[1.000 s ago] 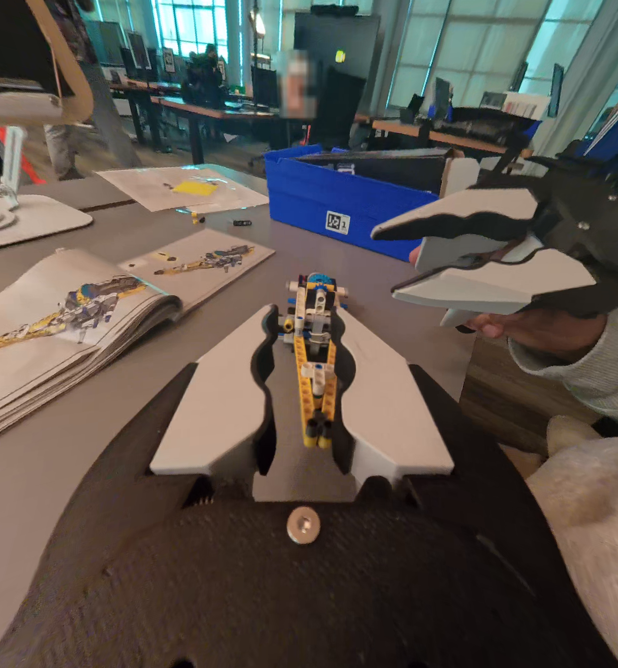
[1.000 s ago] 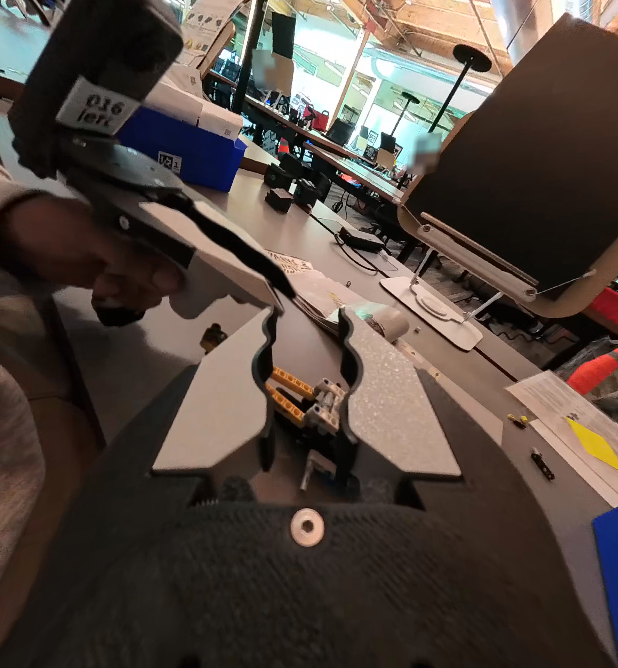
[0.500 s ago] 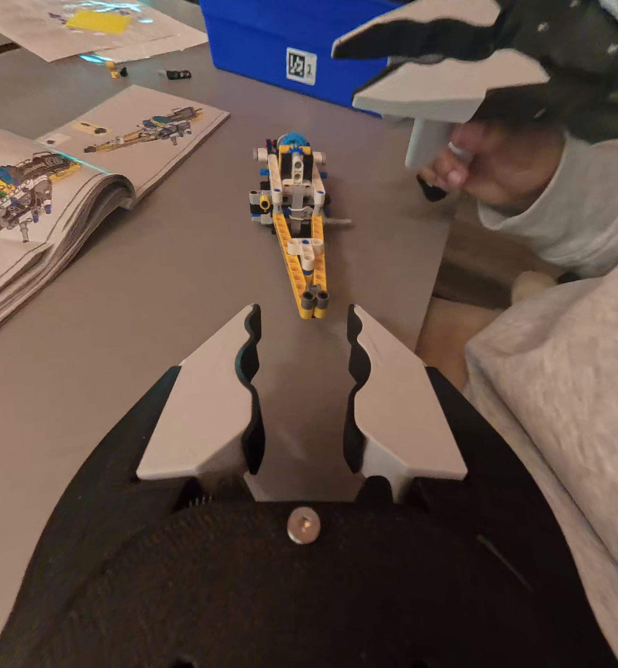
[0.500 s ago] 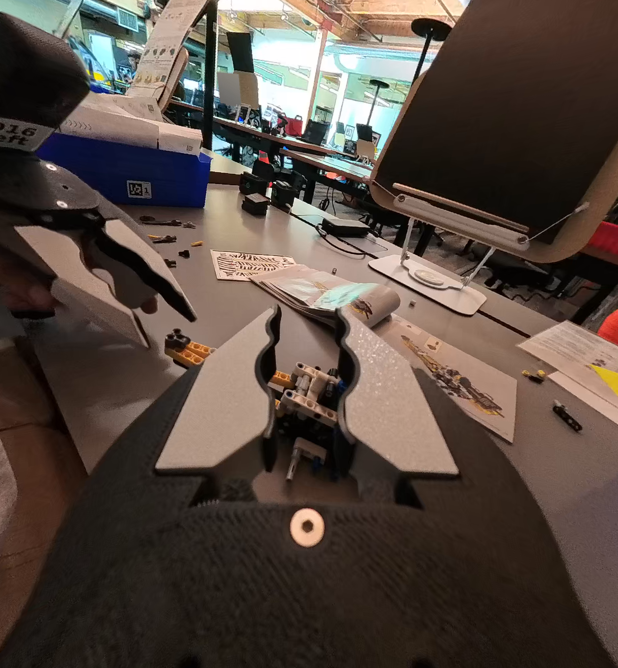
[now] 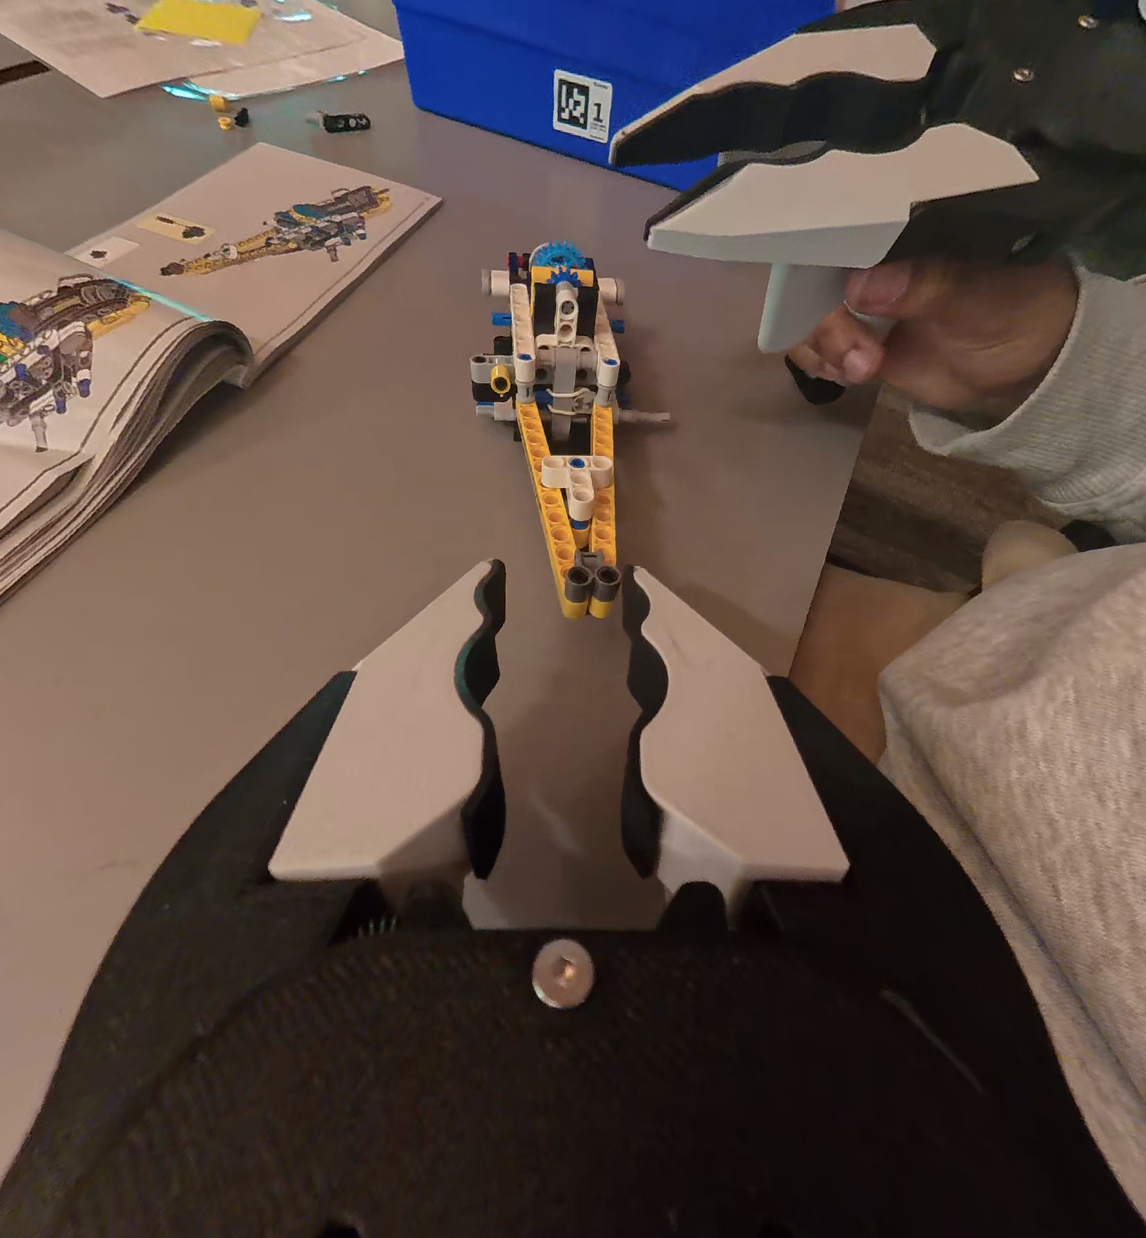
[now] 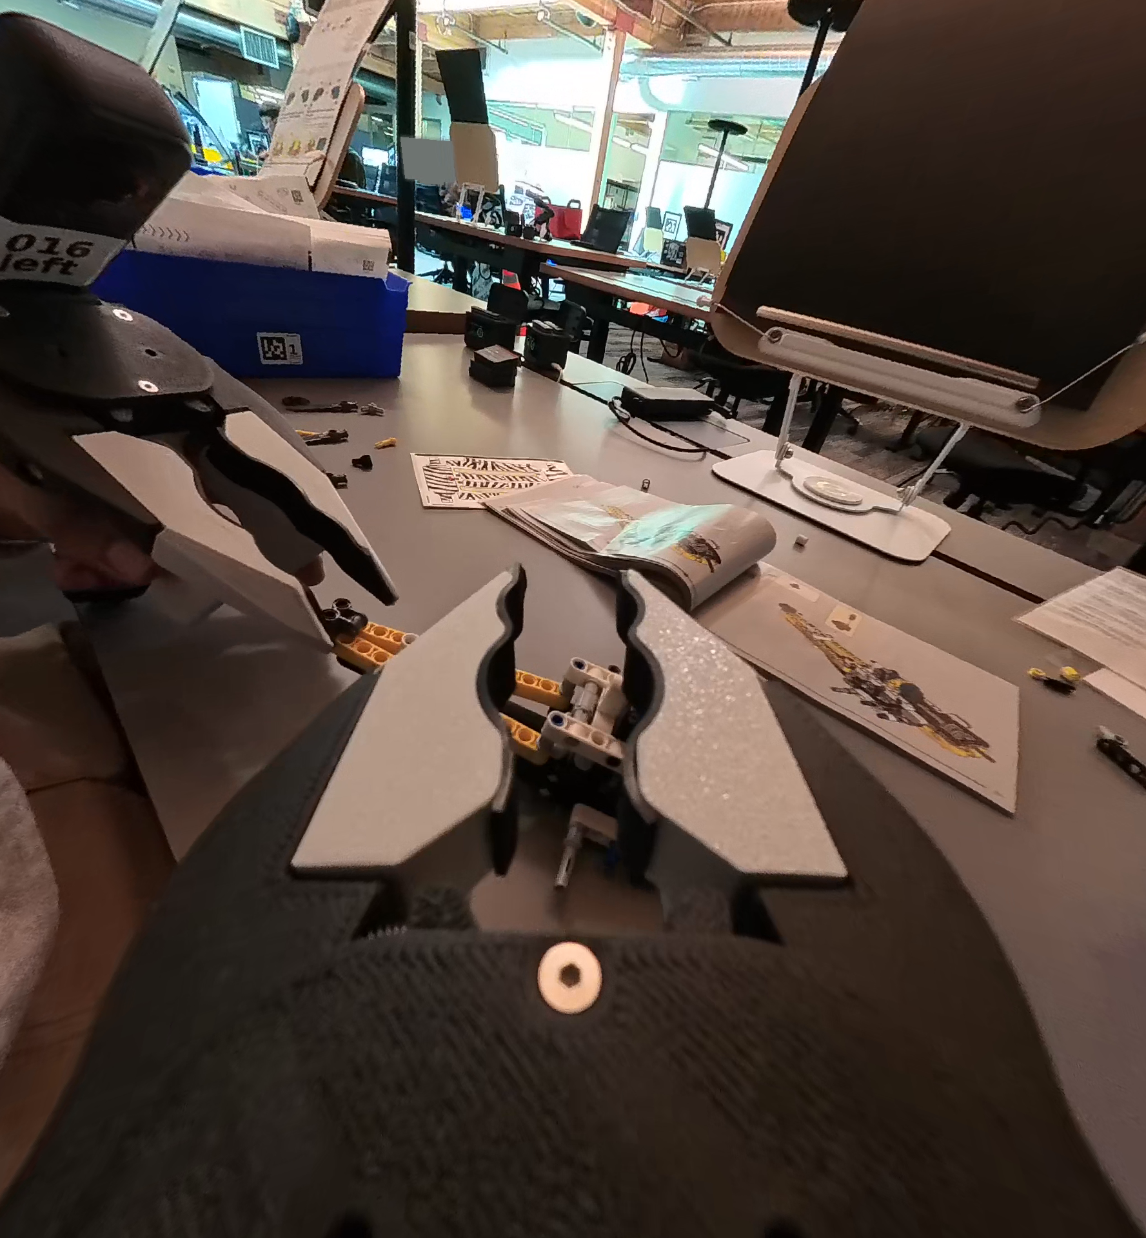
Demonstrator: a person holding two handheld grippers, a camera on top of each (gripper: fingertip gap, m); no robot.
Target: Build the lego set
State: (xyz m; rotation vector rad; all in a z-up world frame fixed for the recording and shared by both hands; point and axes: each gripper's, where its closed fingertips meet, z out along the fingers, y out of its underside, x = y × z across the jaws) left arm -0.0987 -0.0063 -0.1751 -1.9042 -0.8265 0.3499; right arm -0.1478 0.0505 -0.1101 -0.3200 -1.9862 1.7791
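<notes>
The yellow, white and blue lego model point(image 5: 560, 402) lies on the grey table point(image 5: 288, 536), its narrow end with two grey connectors pointing at me. My left gripper point(image 5: 563, 579) is open, and its fingertips flank that narrow end without closing on it. My right gripper point(image 5: 633, 194) is open and empty, and hovers above and to the right of the model's wide end. In the right wrist view the model point(image 6: 587, 703) shows below the gap of the right gripper point(image 6: 571, 579). The left gripper point(image 6: 359, 623) is at its yellow tip.
An open instruction booklet point(image 5: 87, 348) lies left of the model. A blue bin point(image 5: 489, 67) stands behind it. Small loose pieces point(image 5: 345, 122) lie by some paper sheets. A sticker sheet point(image 6: 483, 475) and a board on a stand point(image 6: 958, 234) are farther off. The table edge point(image 5: 824, 536) runs close on the right. Spacing between my two grippers at the tips: around 10 cm.
My left gripper let go of the model, drew back along it, and now sits open at its narrow end. The model stayed on the table. The right gripper stays open above it.
</notes>
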